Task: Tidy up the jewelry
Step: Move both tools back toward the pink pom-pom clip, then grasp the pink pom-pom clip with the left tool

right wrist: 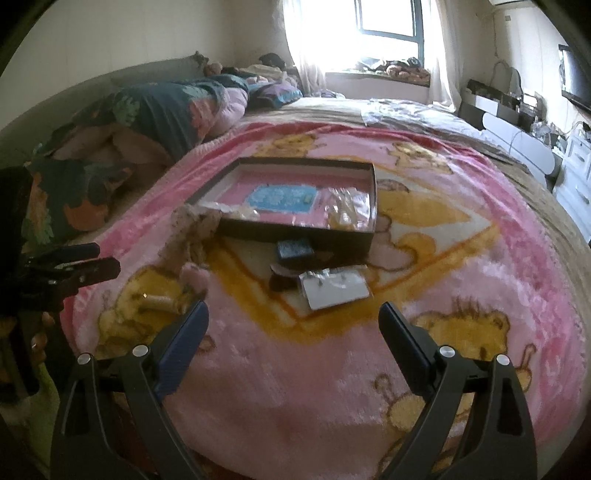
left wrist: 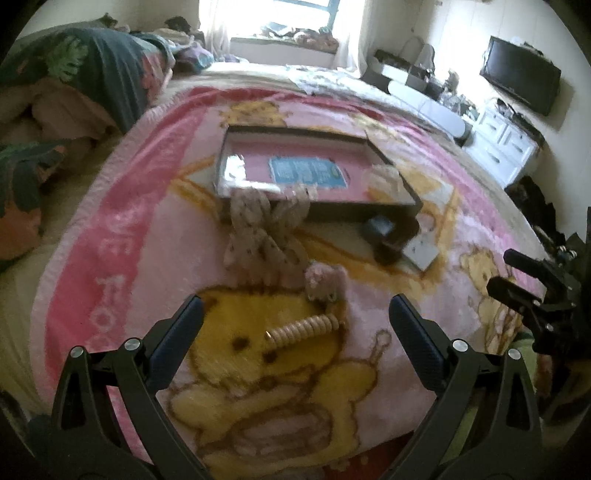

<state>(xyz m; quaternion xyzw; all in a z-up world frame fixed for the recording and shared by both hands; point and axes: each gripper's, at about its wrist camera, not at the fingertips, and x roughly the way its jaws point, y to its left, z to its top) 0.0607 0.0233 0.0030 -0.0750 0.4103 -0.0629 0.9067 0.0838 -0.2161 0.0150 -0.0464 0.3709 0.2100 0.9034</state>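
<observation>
A shallow dark box (left wrist: 354,212) (right wrist: 295,236) with a pink floor and a blue card lies on the pink cartoon blanket. A beige beaded bracelet (left wrist: 301,329) (right wrist: 159,303) rests just ahead of my left gripper (left wrist: 295,314), which is open and empty. A pale cloth scrunchie (left wrist: 258,236) (right wrist: 192,229) hangs over the box's near edge, a small pink fuzzy piece (left wrist: 323,282) (right wrist: 195,277) below it. A small blue box (left wrist: 378,227) (right wrist: 293,249), a dark item and a clear bag on a white card (right wrist: 332,286) (left wrist: 421,253) lie before my right gripper (right wrist: 293,319), open and empty.
The blanket (right wrist: 295,369) covers a bed, with folded quilts (left wrist: 74,85) at the left and far side. A window (right wrist: 388,22) is behind the bed. White drawers (left wrist: 506,144) and a wall television (left wrist: 522,75) stand at the right.
</observation>
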